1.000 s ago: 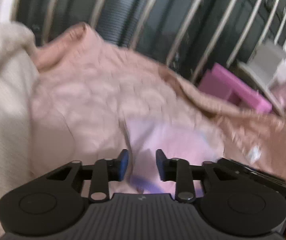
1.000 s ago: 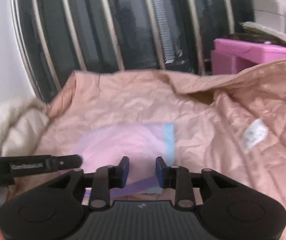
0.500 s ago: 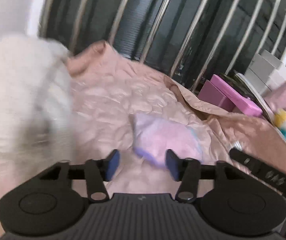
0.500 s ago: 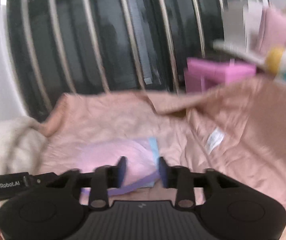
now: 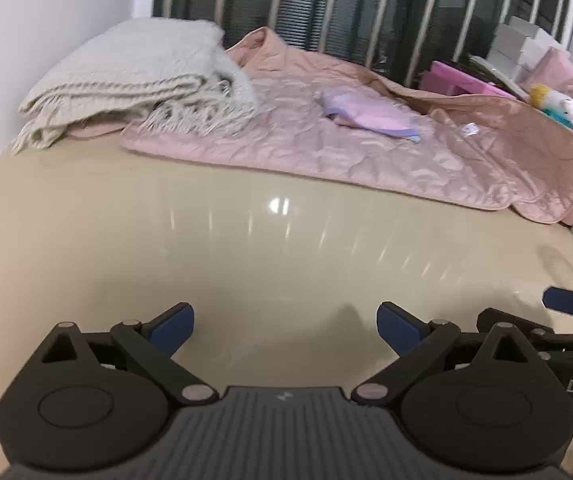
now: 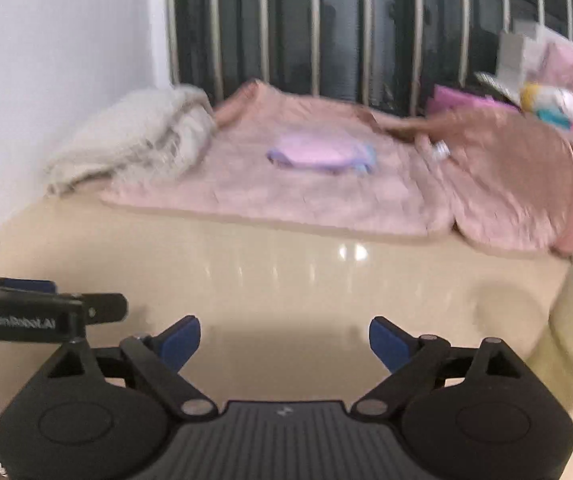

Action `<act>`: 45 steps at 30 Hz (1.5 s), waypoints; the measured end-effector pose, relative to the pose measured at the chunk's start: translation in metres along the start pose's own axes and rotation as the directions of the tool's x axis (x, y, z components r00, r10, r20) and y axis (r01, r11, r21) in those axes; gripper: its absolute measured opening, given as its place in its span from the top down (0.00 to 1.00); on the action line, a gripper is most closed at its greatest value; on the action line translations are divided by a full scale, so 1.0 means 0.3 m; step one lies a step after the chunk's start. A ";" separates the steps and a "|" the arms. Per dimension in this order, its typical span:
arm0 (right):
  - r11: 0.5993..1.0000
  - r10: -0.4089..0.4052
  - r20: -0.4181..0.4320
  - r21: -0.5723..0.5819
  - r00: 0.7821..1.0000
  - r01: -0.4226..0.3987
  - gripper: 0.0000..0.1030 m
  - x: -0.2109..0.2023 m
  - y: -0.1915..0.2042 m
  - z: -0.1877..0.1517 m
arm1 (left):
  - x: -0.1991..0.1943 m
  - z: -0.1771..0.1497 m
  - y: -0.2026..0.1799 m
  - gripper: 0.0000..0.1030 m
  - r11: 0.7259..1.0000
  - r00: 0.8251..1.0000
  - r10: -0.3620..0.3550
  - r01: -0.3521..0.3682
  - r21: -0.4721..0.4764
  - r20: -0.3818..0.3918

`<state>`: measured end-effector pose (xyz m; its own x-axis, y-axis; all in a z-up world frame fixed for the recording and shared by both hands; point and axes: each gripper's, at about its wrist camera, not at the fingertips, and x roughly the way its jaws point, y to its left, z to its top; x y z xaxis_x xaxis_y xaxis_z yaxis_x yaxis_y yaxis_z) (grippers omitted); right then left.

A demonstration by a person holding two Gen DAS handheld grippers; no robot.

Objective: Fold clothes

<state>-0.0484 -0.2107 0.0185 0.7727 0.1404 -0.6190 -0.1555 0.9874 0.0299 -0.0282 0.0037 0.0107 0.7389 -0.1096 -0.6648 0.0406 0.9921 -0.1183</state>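
Observation:
A small folded lilac garment [image 5: 370, 114] with a purple and light-blue edge lies on a pink quilted blanket [image 5: 326, 148] at the far side of a glossy beige surface [image 5: 246, 248]. It also shows in the right wrist view [image 6: 318, 152] on the same blanket [image 6: 286, 196]. My left gripper [image 5: 285, 326] is open and empty, low over the beige surface, well back from the garment. My right gripper [image 6: 284, 338] is open and empty too, alongside it.
A folded cream fringed throw [image 5: 134, 76] lies at the back left by the white wall. Dark window with metal bars [image 5: 366, 4] stands behind. Pink boxes [image 5: 458, 80], white boxes and a plush toy [image 5: 554, 100] crowd the back right.
Both grippers have let go of the lilac garment, opened wide and pulled far back from it. The garment stays folded on the pink blanket.

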 end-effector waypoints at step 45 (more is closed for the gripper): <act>0.995 -0.083 -0.007 0.055 0.996 0.084 0.00 0.189 -0.018 0.040 | 0.103 0.030 -0.068 0.00 0.992 0.995 0.083 -0.088 0.086 0.059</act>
<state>0.0036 -0.2071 -0.0073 0.7788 0.0570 -0.6247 -0.0561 0.9982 0.0212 -0.0001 -0.0192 -0.0009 0.7783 -0.0233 -0.6275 0.0333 0.9994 0.0042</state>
